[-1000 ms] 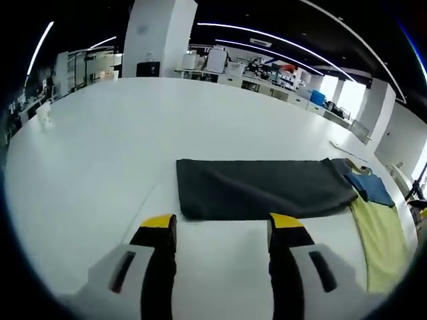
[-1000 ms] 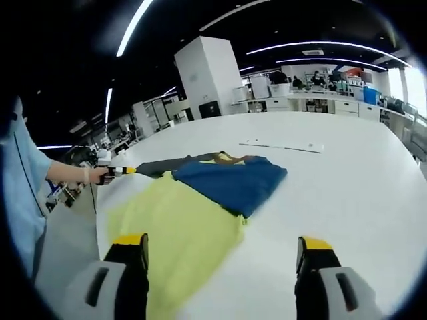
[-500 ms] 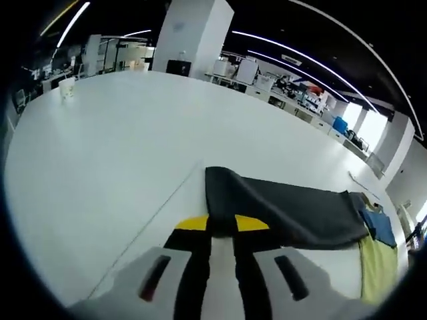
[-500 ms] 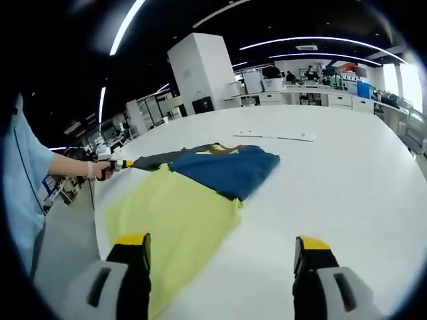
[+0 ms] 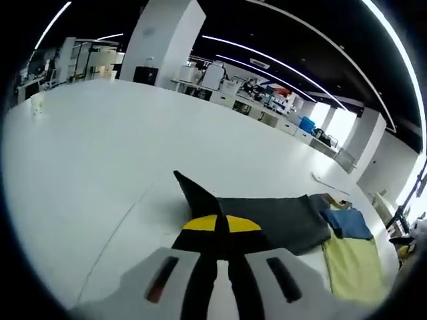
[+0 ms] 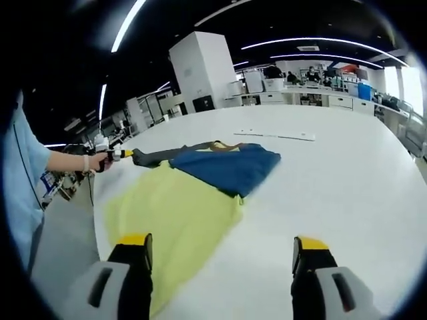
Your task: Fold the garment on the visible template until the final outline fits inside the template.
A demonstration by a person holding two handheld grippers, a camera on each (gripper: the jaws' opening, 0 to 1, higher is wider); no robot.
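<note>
The garment lies on the white table. It has a dark grey part, a blue part and a yellow part. My left gripper is shut on the grey part's near edge, and a grey corner stands lifted above the jaws. In the right gripper view the yellow cloth spreads before my open right gripper, with the blue cloth beyond it. Its jaws hold nothing. The left gripper shows there in a person's hand, at the grey end.
A thin line runs across the table left of the garment. A white strip lies on the table past the blue cloth. A small cup stands far off to the left. The person's light blue sleeve is at the left.
My left gripper went from open to shut on the grey edge, then lifted its corner off the table. The right gripper has stayed open and nearly still.
</note>
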